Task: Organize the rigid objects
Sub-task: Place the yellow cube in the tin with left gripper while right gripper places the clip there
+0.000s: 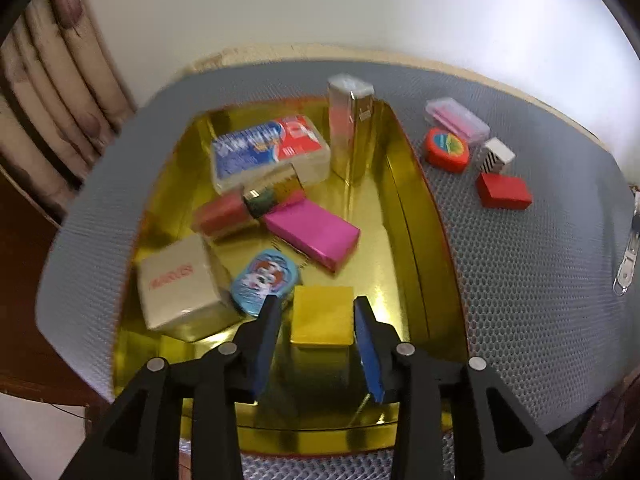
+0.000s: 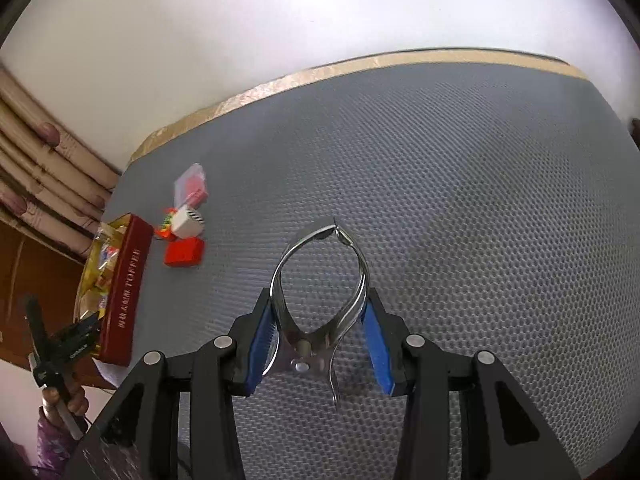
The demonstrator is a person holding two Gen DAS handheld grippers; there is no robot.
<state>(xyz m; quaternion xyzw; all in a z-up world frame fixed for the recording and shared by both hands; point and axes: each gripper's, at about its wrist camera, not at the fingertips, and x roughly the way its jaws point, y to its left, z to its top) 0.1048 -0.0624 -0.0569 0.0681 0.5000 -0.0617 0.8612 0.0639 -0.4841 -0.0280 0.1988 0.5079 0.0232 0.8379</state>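
A gold-lined tin (image 1: 404, 216) with red outer walls (image 2: 124, 292) sits on the grey mat. It holds a yellow block (image 1: 322, 314), a magenta box (image 1: 312, 234), a beige cube (image 1: 178, 280), a blue oval tin (image 1: 264, 280), a blue-and-red pack (image 1: 268, 148) and a tall silver box (image 1: 346, 128). My left gripper (image 1: 316, 300) straddles the yellow block, which rests on the tin floor. A slim gap shows at the left pad, so the gripper is open. My right gripper (image 2: 318, 294) is shut on a steel plier-like tool (image 2: 304, 336) above the mat.
On the mat right of the tin lie a red box (image 1: 504, 192), a red round case (image 1: 446, 150), a white striped box (image 1: 496, 156) and a clear case with pink contents (image 1: 456, 120). A hand in a purple sleeve (image 2: 52, 436) holds the left gripper. Curtains hang at the left.
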